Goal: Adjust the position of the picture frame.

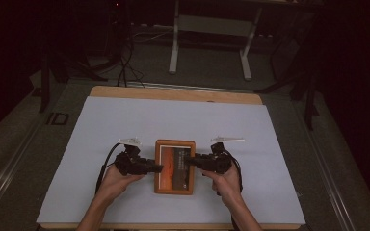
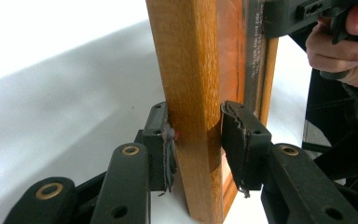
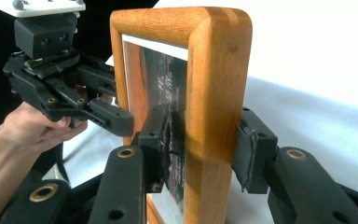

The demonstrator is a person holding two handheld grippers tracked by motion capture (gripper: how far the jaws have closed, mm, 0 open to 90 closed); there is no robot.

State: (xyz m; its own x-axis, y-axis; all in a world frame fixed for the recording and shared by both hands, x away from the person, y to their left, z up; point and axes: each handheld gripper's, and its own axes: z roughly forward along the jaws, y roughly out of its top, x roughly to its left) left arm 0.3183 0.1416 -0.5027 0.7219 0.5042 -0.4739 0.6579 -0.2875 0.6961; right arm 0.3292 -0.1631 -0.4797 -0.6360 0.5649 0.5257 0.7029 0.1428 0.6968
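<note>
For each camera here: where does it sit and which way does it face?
High view: above the person's side, facing forward and down on the table; forearms, both grippers.
Left gripper view: rides the left gripper, facing the picture frame; own jaws, other hand.
Right gripper view: rides the right gripper, facing the frame's opposite edge.
Shared: the frame.

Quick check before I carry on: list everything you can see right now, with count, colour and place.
picture frame: one, orange-brown wood with a dark reddish picture, middle of the sheet, gripped on both long sides
sheet: one, white, covering the tabletop
table: one, light wood, edge showing beyond the sheet
desk legs: one pale grey pair, on the floor behind the table
cables: a few, black, on the floor at the back left
left tool: one, black, clamped on the frame's left side
right tool: one, black, clamped on the frame's right side
hands: two, holding the tools
</note>
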